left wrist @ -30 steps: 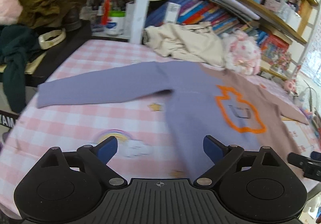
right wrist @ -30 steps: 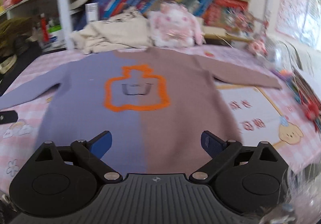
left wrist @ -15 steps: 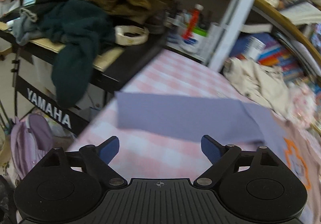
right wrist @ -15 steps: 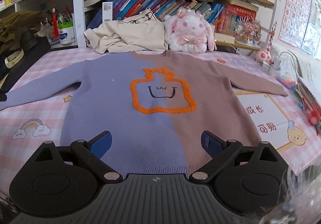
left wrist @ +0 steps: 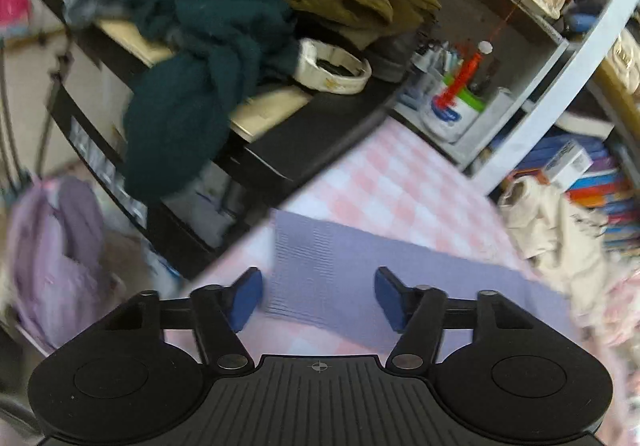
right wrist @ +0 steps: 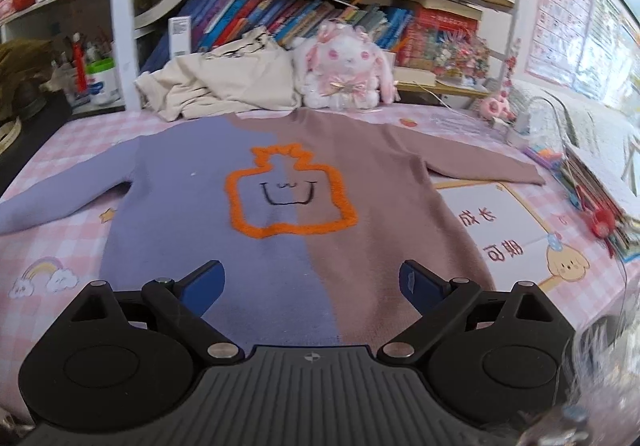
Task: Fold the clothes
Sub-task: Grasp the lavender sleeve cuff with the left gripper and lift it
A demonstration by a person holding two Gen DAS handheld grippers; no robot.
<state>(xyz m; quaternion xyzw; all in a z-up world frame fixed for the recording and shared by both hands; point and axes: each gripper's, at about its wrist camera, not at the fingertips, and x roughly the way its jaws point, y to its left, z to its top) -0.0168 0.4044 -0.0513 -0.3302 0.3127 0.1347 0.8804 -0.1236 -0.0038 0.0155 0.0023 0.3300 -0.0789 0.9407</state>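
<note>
L wrist view: vs. approx. a second earlier, the left gripper (left wrist: 316,296) had swung from the sweater body out to the cuff end of the lilac knitted sleeve (left wrist: 340,278). Its jaws had just been closing to approx. half-open, cuff between the blue pads (left wrist: 246,298), not yet pinched; sleeve fold judged imminent. R wrist view: the right gripper (right wrist: 314,286) hung wide open, nothing held, over the hem of the lilac-and-mauve knitted sweater w/ orange outline (right wrist: 288,206). Sweater lay flat on the pink checked cloth (right wrist: 60,258), unchanged; long axis hem-to-collar, collar pointing away toward the shelves, sleeves spread L and R.
</note>
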